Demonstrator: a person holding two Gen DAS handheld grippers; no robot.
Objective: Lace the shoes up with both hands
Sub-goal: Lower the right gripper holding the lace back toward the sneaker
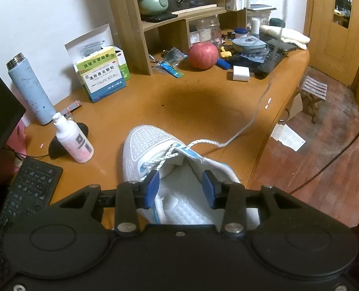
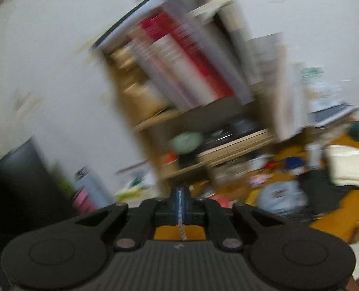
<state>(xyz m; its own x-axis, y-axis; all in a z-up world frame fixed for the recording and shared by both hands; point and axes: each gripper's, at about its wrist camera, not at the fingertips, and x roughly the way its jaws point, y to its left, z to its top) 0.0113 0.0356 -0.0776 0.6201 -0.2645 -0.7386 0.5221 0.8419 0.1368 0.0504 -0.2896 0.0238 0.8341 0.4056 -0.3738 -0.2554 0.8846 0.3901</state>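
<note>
Left wrist view: white mesh sneaker with pale blue trim (image 1: 152,152) sits on the near part of the orange-brown wooden desk (image 1: 198,106), toe pointing away, heel toward the camera. White speckled shoelace (image 1: 164,160) crosses the lower eyelets; upper eyelets look unthreaded, so lacing is judged to be in its early part. One strand runs off the right side of the tongue and stretches taut across the desk toward the upper right (image 1: 252,118), probably because the other hand is pulling it through.

Left gripper (image 1: 181,186), black with blue pads, is half spread. Its fingers straddle the shoe's collar, one blue pad (image 1: 152,186) at the left edge, the other inside or against the right edge. Whether the pads actually press the fabric I cannot tell; the pose reads as a brace that keeps the shoe from sliding under the pull. A lace end lies along the left pad.

Right wrist view: heavily blurred. Right gripper (image 2: 181,206) has its fingers pressed together on the lace, a speckled strand (image 2: 182,232) trailing from between them toward the camera. It is lifted off the desk, aimed at the shelves.

Outward: white and pink spray bottle (image 1: 73,140) and pale blue metal flask (image 1: 31,89) left of the shoe, black keyboard (image 1: 31,184) near left, green-and-white medicine boxes (image 1: 104,75) farther back, red apple (image 1: 203,55) far centre under the wooden shelf unit (image 1: 155,24).
</note>
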